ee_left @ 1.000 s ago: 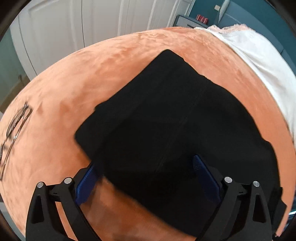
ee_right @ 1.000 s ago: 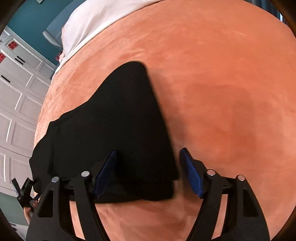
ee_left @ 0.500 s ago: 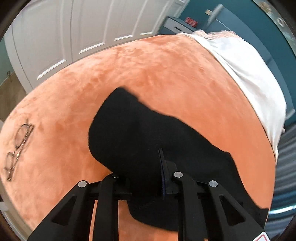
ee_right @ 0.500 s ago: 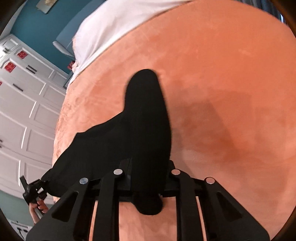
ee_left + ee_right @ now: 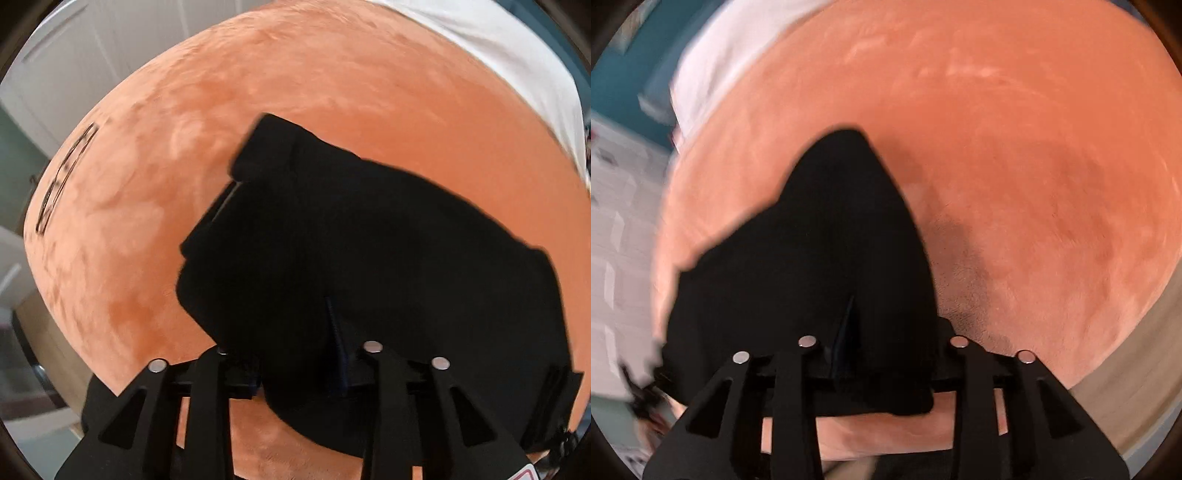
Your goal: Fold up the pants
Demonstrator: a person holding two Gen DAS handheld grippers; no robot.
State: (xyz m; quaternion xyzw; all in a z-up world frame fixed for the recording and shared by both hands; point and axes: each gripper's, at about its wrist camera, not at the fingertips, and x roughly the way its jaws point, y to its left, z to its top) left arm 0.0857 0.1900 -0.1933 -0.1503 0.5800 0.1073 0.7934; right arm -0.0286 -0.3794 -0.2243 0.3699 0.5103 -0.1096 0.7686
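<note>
pants (image 5: 369, 258) lifted since; both tongs opening, cloth between.

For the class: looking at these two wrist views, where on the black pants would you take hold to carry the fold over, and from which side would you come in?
Grip the near folded edge of the black pants, one gripper toward each end, coming steeply from above on the near side. That edge lies thick and free on the orange blanket. Cloth already sits between the left gripper and the right gripper, whose jaws are opening.

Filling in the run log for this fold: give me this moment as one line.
task: fold pants | left gripper: jaws opening, black pants between | right gripper: jaws opening, pants between | surface: orange blanket
</note>
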